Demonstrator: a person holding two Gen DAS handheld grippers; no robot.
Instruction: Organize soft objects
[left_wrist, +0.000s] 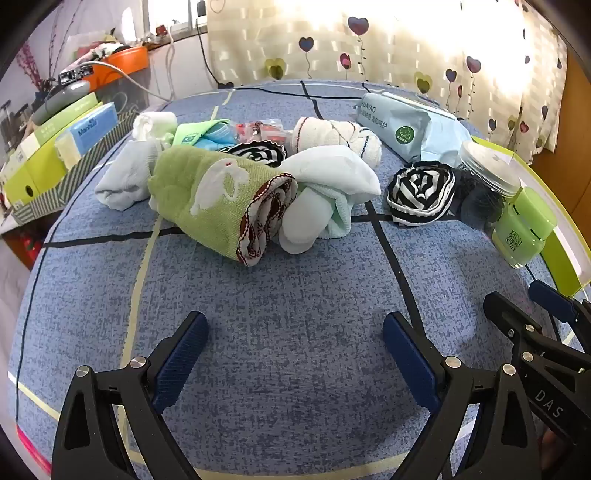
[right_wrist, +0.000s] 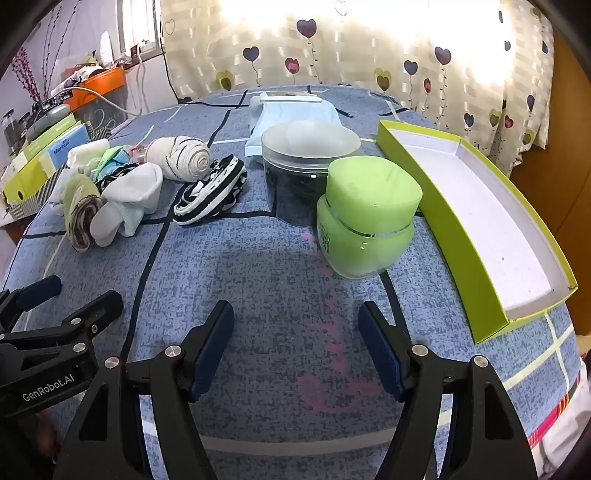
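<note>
Both pairs of tongs hang over bare blue bedspread (left_wrist: 288, 295), tilted downward. Left gripper (left_wrist: 295, 354) stands with its jaws spread wide and nothing between them; right gripper (right_wrist: 297, 350) is likewise fully spread and empty, just beside the left one.

Ahead of the left gripper, well apart from its tips, lies the heap of soft things. Closest is a rolled green towel (left_wrist: 218, 199) with a white rabbit figure, its open end facing the tongs. Touching it on the right is a bundle of pale mint cloth (left_wrist: 325, 195). Behind these sit a cream roll with dark stripes (left_wrist: 336, 140), a white sock roll (left_wrist: 155, 123) and a light blue bundle (left_wrist: 125, 177) off to the left.

Between the two grippers' lines of sight, further out, lies a black-and-white striped piece (right_wrist: 210, 195), crumpled, apart from the heap.

Ahead and slightly right of the right gripper stands a green jar (right_wrist: 365, 225), with a clear lidded tub (right_wrist: 306, 173) touching it behind. Right of them lies an open lime box lid (right_wrist: 480, 214), white inside. A pale blue packet (left_wrist: 402, 125) rests beyond.
</note>
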